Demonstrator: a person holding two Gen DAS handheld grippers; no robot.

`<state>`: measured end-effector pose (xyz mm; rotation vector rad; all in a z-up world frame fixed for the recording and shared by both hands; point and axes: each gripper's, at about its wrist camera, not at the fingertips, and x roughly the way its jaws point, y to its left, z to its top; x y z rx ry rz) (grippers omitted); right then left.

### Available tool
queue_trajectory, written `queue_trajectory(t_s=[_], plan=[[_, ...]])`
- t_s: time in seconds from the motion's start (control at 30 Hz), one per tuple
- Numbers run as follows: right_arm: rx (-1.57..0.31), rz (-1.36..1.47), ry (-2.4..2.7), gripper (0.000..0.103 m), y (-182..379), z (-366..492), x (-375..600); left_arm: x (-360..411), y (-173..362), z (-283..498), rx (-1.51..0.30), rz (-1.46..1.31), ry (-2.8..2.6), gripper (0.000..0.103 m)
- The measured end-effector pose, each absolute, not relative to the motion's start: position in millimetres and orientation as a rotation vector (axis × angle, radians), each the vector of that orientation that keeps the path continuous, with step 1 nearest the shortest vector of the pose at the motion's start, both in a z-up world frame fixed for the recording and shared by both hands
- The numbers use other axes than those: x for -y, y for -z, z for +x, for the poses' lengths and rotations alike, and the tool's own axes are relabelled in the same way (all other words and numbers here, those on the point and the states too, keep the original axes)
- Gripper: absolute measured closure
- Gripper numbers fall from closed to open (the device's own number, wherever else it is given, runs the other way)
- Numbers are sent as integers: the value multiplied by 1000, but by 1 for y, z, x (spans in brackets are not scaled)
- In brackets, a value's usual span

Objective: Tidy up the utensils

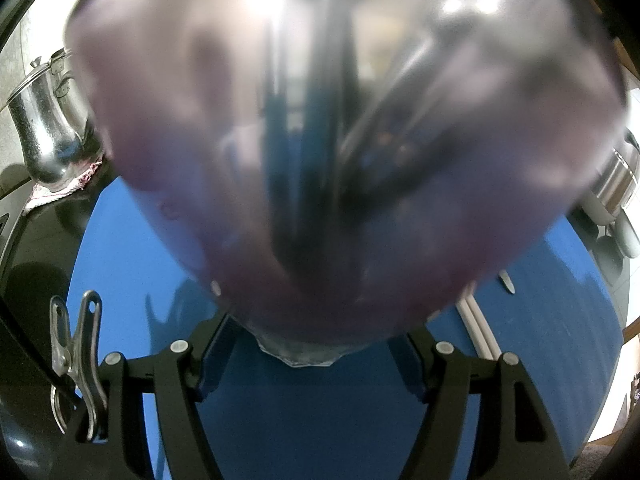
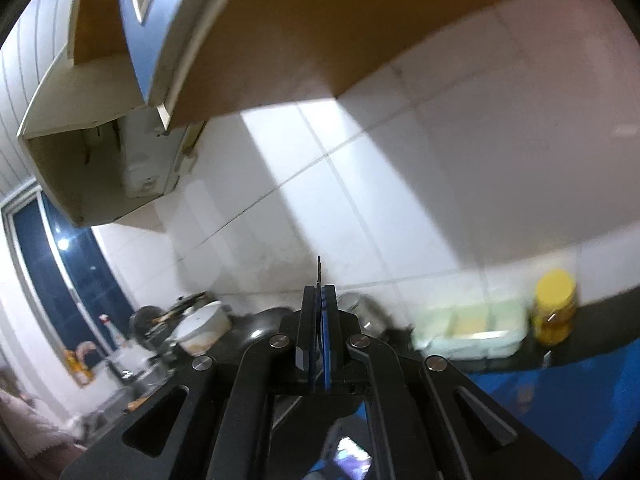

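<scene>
Two tools: our left tool (image 1: 312,344) grips a purple cup (image 1: 344,140) of utensils (image 1: 320,120); our right tool (image 2: 320,300) pinches a thin dark utensil (image 2: 319,270).

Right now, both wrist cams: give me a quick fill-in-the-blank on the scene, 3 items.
1. The left gripper is clamped on a translucent ____ tumbler holding utensils.
2. The cloth under the tumbler is ____.
3. The jar beside the pale green container has a ____ lid.
4. The right gripper, shut on a thin utensil, points at a ____ tiled wall.

Missing: purple; blue; yellow; white
</scene>
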<state>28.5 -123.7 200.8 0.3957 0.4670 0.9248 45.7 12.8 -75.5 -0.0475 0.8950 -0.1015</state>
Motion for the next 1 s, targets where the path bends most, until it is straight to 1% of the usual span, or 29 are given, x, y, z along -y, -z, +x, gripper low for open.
queue_trajectory(t_s=[0.13, 0.3, 0.67, 0.8, 1.0], plan=[[-537, 376, -926, 99, -181, 36, 106, -13, 76, 46, -895, -47, 101, 29], [-610, 267, -883, 99, -154, 42, 84, -12, 75, 46, -895, -48, 101, 29], [-782, 248, -836, 99, -107, 71, 67, -13, 76, 45, -895, -47, 101, 29], [-875, 268, -788, 99, -85, 86, 64, -13, 76, 45, -895, -47, 101, 29], [-899, 243, -748, 97, -72, 91, 63, -13, 76, 45, -895, -47, 101, 29]])
